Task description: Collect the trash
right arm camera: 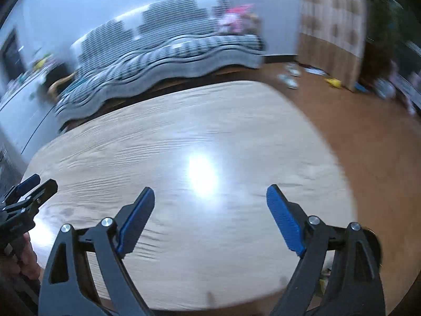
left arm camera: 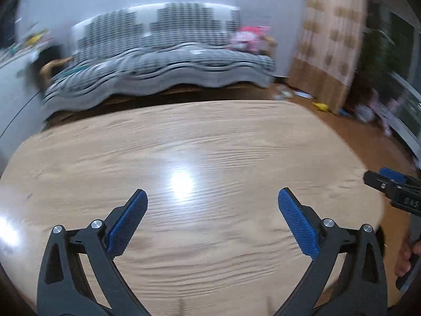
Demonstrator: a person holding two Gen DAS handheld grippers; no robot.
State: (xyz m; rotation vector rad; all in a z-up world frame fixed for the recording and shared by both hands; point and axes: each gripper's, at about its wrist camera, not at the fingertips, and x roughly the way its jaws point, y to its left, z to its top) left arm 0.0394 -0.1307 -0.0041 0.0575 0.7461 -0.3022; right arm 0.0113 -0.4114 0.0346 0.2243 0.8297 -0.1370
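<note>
Both views are motion-blurred. My left gripper [left arm camera: 212,197] is open and empty above a light wooden table [left arm camera: 210,137]. My right gripper [right arm camera: 210,196] is open and empty above the same table [right arm camera: 171,137]. The right gripper shows at the right edge of the left wrist view [left arm camera: 381,179]. The left gripper shows at the left edge of the right wrist view [right arm camera: 34,184]. No trash shows on the tabletop. Small items lie on the brown floor [right arm camera: 368,144]: a yellow thing [right arm camera: 332,82] and pale scraps [right arm camera: 289,79], too blurred to identify.
A sofa with a grey patterned cover [left arm camera: 163,65] stands behind the table. A pink item [left arm camera: 250,36] lies on its right end. A patterned curtain [left arm camera: 331,39] hangs at the right. A grey cabinet [right arm camera: 23,110] stands at the left.
</note>
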